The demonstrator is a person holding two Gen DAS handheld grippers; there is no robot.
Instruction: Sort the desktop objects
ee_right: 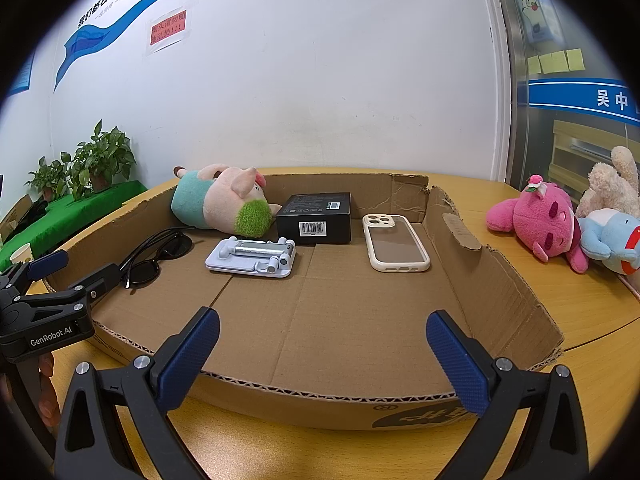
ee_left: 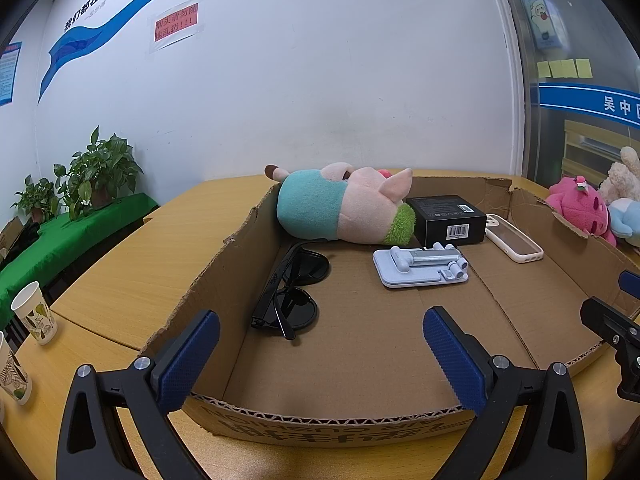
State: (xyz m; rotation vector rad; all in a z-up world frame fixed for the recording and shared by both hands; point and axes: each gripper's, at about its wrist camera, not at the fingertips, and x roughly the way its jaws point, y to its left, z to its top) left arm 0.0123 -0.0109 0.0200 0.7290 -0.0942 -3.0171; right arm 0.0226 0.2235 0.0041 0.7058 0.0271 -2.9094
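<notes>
We see a brown cardboard tray [ee_right: 480, 280] holding black sunglasses [ee_right: 160, 256], a black box [ee_right: 316, 216] with a white barcode label, and a pale lavender stand [ee_right: 252, 258]. At ten o'clock lies a pink plush pig [ee_right: 220, 200] with a teal body and a green tuft; at one o'clock, a cream-rimmed phone case [ee_right: 396, 246]. Both grippers' pads [ee_left: 188, 360] are dark blue with a fine dotted texture.

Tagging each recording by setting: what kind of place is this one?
Probably an office or meeting room. A white wall with a blue slogan banner, yellow sticky notes on a glass partition, and a round wooden table carrying a shallow cardboard tray all point that way.
</notes>
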